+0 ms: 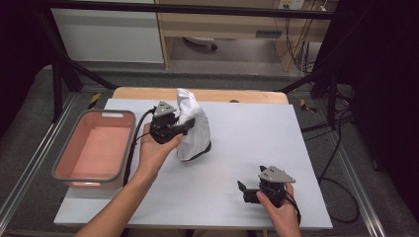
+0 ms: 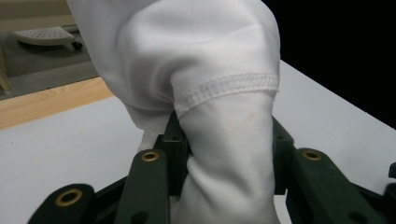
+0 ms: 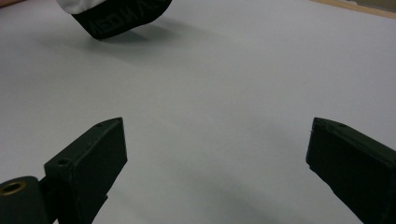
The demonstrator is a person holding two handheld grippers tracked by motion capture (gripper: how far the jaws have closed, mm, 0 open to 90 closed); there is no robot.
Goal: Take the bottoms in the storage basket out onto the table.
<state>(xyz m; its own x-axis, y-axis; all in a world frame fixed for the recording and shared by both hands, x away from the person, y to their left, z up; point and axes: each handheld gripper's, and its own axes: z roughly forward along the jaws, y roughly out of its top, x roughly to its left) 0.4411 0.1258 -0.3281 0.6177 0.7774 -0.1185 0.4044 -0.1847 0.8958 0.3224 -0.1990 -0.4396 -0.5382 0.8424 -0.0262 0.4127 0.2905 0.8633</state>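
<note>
The left hand-held gripper (image 1: 184,126) is pinching a white garment (image 1: 192,129), whose bunched cloth is hiding the jaw tips in the left gripper view. The garment is hanging upright over the counter (image 1: 237,148), its dark-trimmed lower edge just off the surface. The right hand-held gripper (image 1: 244,191) is resting wide open, well apart from it.

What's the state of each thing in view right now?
left gripper: shut on the white garment, held above the table
white garment: bunched, hanging from the jaws, dark-edged lower end near the table
right gripper: open, holding nothing, low over the table
pink bin: upright, nothing in it
</note>
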